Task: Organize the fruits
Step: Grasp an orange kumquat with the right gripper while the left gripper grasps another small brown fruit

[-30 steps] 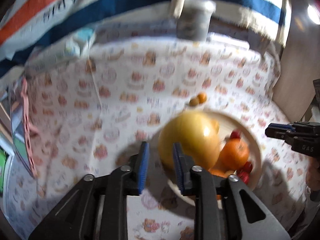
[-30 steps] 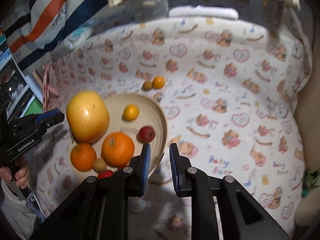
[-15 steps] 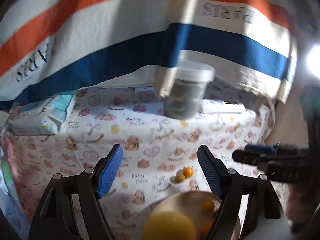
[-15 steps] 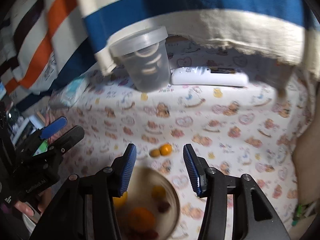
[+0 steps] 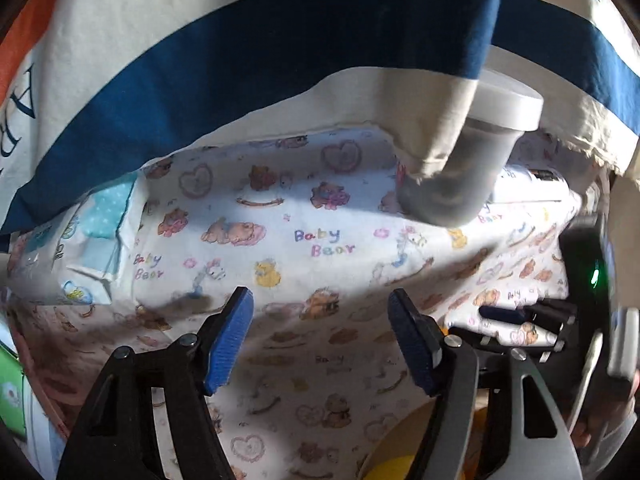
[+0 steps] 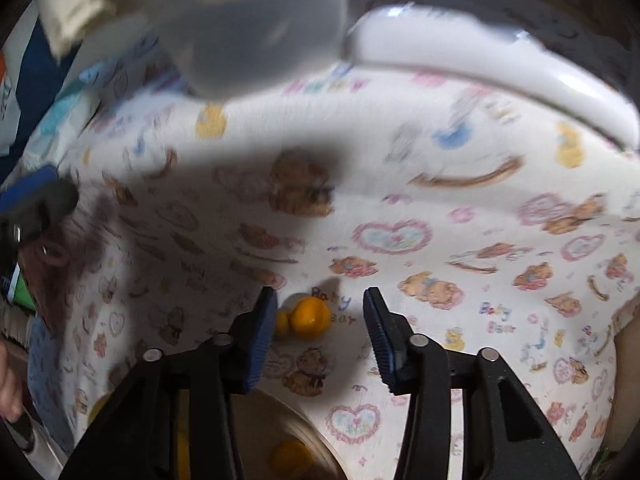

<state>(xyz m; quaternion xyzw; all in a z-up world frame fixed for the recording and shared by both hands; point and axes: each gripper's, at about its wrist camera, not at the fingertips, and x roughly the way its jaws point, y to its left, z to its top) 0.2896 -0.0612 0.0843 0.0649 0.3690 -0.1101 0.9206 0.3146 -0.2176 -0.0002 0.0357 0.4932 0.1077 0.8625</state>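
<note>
A: What fills the scene?
B: A white cloth printed with bears and hearts covers the surface. A striped blue and cream fabric hangs over its far edge, draped partly over a lidded grey tub.

A: Where is the fruit?
B: In the right wrist view a small orange fruit lies on the cloth, touching a smaller yellow one. A pale bowl sits at the bottom edge with a yellow fruit inside.

A: And the tongs?
B: The left gripper is spread, its jaws closing on nothing. The right gripper is partly spread and closing, framing the orange fruit without touching it.
</note>
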